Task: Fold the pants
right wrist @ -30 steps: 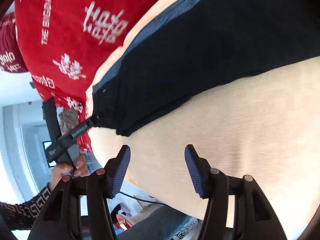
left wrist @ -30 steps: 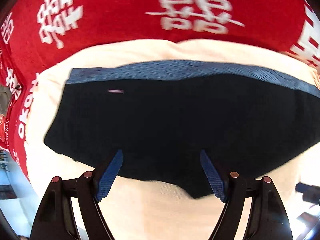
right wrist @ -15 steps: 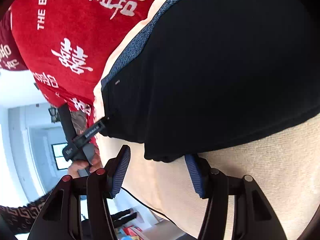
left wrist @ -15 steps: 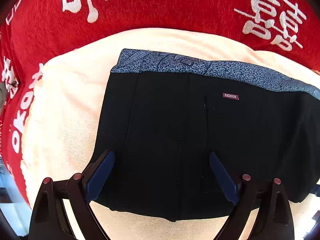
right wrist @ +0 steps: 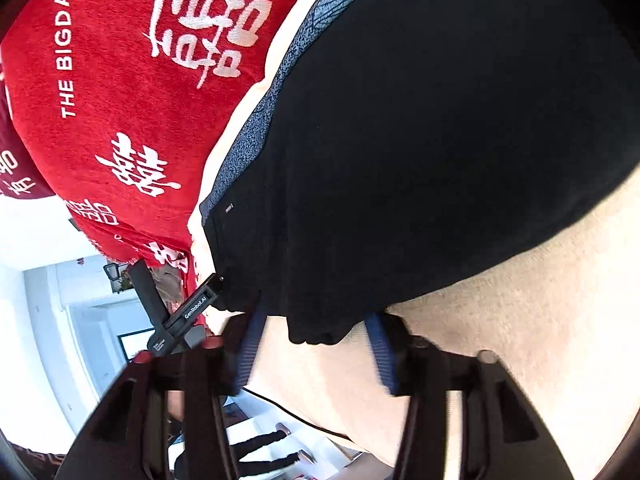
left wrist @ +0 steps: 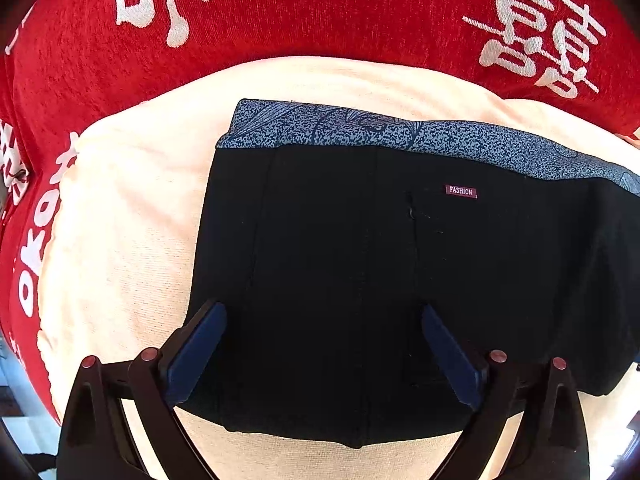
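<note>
The pants (left wrist: 360, 280) are plain black, with a waistband (left wrist: 400, 132) speckled blue on navy and traced with dark curving lines. A small maroon tag (left wrist: 461, 191) on them reads FASHION in white. Under them lies a cream cloth (left wrist: 128, 220). Across the top of the frame runs a red blanket (left wrist: 320, 12) printed with white characters. Both grippers are black with blue pads (left wrist: 196, 354).

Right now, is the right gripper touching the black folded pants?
Cannot tell. In the right wrist view the open right gripper straddles the near corner of the black folded pants, but motion blur hides whether its blue fingers press the fabric.
</note>
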Demonstrator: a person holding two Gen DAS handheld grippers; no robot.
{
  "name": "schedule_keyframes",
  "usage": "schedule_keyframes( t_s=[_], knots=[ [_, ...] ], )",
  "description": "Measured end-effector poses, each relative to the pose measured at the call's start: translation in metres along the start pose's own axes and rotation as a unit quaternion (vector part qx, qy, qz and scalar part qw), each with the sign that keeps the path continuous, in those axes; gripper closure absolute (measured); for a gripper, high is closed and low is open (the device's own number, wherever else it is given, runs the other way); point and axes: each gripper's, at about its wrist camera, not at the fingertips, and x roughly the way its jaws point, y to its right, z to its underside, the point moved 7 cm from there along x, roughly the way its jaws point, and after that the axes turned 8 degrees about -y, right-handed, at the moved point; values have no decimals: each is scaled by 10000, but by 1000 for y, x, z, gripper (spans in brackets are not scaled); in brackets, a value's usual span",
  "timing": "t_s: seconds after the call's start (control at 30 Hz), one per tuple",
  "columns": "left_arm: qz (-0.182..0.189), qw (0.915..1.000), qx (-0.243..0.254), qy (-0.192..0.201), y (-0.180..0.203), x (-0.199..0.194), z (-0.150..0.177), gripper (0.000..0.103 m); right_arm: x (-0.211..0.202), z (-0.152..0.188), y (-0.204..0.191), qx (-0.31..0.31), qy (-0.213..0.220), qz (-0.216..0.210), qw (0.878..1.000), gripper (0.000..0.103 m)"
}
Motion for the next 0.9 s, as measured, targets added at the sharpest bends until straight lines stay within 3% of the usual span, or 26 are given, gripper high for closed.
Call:
schedule_keyframes(
  t_s=[0.03,0.13,0.3,0.37,0.47,0.57,0.63,0.67,0.8,0.9],
  knots=[
    [-1,10000,7,-21,0,0,0,3,-1,0,2,14,-39,161,9999,79],
    [-28,10000,-2,-69,1,0,-2,3,-10,8,5,46,-71,102,9999,79],
    [-172,9996,-106,-194,13,-10,-4,3,-27,-2,11,204,349,62,9992,79],
    [16,10000,51,-22,38,-29,-5,3,-30,-6,10,221,452,-72,9987,77],
    [309,9982,460,210,82,-43,-6,3,-26,-4,8,97,416,67,9991,76],
    [629,9950,780,-10,132,-29,-3,3,-4,-7,17,401,91,-133,9991,76],
    [589,9927,1046,-134,160,-18,3,3,-1,-14,17,421,123,-154,9989,82],
    [575,9917,1132,-189,168,-16,6,3,-2,-16,15,367,120,-50,9992,91],
    [504,9878,1472,-74,188,-26,24,4,-19,-6,-8,-283,177,142,9993,93],
    [452,9885,1424,-230,186,-16,36,3,-15,6,10,-232,131,492,9984,93]
  ],
)
